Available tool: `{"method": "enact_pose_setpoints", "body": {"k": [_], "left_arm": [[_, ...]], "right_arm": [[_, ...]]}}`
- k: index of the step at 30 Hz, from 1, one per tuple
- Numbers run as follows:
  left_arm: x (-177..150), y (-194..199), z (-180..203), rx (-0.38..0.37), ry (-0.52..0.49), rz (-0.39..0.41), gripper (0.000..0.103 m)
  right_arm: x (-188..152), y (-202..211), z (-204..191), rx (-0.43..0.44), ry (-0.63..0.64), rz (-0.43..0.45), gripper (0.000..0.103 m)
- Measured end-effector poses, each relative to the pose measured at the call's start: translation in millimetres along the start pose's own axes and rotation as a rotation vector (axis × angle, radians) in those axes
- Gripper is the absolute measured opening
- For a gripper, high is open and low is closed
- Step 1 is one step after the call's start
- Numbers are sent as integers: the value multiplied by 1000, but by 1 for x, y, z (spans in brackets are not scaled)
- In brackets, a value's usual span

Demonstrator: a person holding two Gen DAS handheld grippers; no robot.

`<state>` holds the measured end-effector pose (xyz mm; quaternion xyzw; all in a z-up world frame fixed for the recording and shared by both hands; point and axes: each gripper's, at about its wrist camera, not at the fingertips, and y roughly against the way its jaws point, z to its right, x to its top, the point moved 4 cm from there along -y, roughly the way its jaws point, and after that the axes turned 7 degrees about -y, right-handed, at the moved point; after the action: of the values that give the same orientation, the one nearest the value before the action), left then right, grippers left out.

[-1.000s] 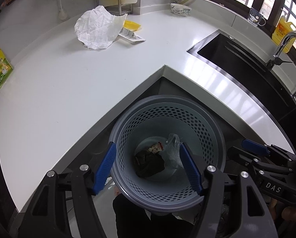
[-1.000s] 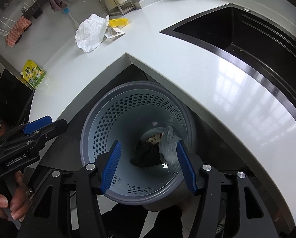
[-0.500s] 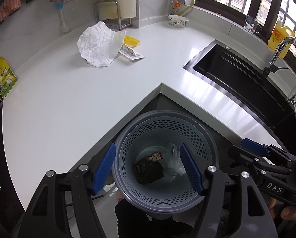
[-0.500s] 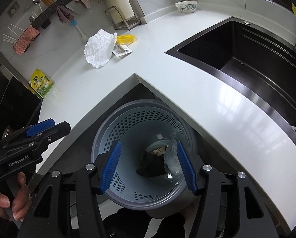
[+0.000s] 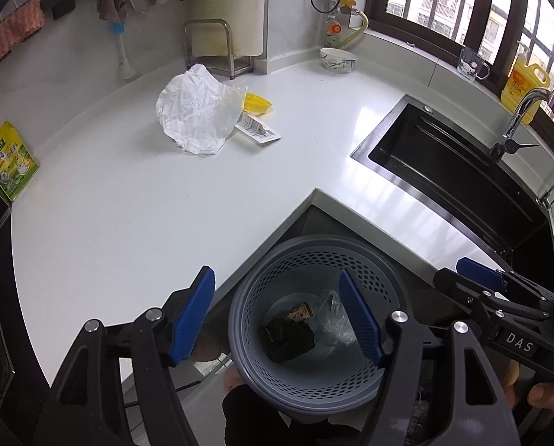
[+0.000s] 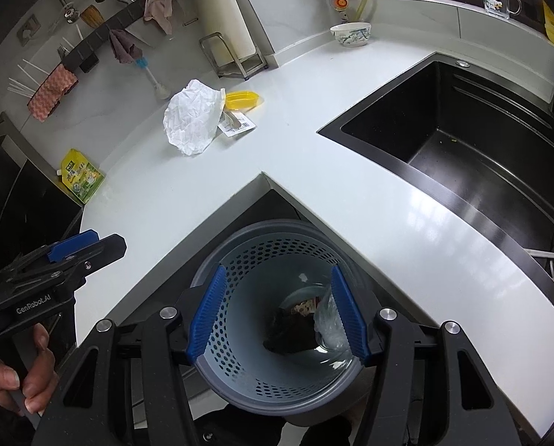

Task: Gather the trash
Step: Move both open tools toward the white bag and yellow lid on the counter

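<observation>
I've got both claws hanging over the grey perforated bin [image 5: 314,334] that sits on the floor in the inside corner of the white surface [image 5: 128,223]. Left claw [image 5: 277,319] is spread wide, nothing btwn its blue pads; right claw [image 6: 277,312] is spread a bit less, also empty, w/ the bin's inside showing btwn its pads. In the bin: a dark wad [image 5: 288,338], a small printed wrapper [image 5: 299,312] and a clear plastic bag [image 5: 332,316]. On the surface, well apart from the bin, lies crumpled white paper [image 5: 195,119], touching a yellow lid [image 5: 256,103] and a flat barcode packet [image 5: 258,132]. A green-yellow pouch [image 5: 11,163] sits at the far left edge. Black sink [image 5: 444,163] is to the right.
</observation>
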<state>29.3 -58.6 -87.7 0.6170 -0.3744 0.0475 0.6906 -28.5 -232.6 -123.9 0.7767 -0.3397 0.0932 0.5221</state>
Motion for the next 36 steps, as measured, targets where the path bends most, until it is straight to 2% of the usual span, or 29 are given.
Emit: {"method": "enact_pose_setpoints", "body": {"k": [19, 36], "left_arm": [[63, -19, -77, -36, -37, 52, 73], [91, -80, -153, -71, -54, -10, 75]], "right_arm": [[56, -45, -62, -30, -20, 52, 58], [94, -118, -108, -83, -44, 24, 59]]}}
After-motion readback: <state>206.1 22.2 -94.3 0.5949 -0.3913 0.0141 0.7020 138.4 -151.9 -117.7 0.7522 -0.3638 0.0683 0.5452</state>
